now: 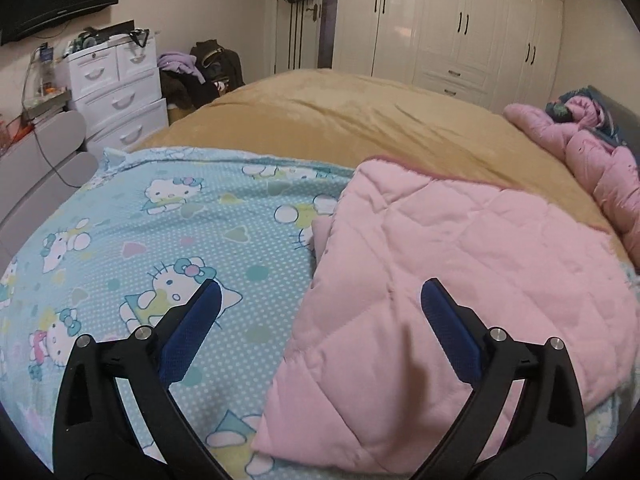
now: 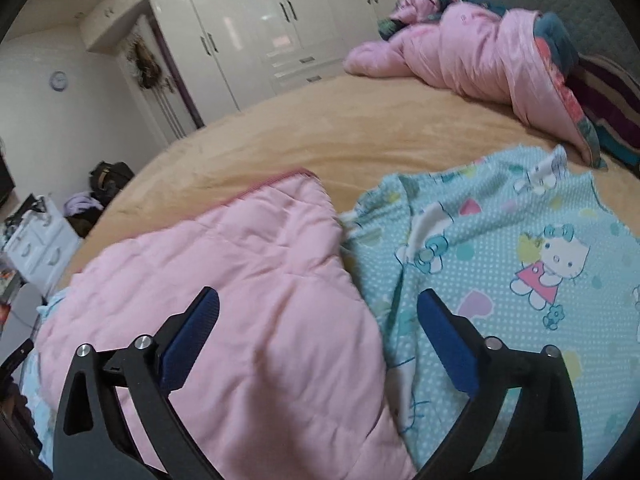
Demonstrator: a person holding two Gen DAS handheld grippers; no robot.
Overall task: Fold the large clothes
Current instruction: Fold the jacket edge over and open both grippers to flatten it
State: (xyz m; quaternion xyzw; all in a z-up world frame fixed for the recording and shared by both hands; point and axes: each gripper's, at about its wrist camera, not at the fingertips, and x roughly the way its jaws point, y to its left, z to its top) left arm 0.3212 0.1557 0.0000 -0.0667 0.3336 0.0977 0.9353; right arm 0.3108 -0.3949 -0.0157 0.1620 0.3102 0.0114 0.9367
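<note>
A pale pink quilted garment [image 1: 452, 280] lies folded on a light blue cartoon-cat sheet [image 1: 160, 240] spread over the bed. In the right wrist view the pink garment [image 2: 240, 280] lies left and the blue sheet [image 2: 520, 260] right. My left gripper [image 1: 320, 296] is open and empty, above the pink garment's left edge. My right gripper [image 2: 318, 304] is open and empty, above the pink garment's right edge. Neither gripper touches cloth.
The bed has a tan cover [image 1: 340, 120]. A crumpled pink duvet [image 2: 460, 48] lies by the headboard. White drawers [image 1: 120, 88] and a pile of clothes [image 1: 200, 72] stand beyond the bed's left side. White wardrobes [image 1: 460, 20] line the far wall.
</note>
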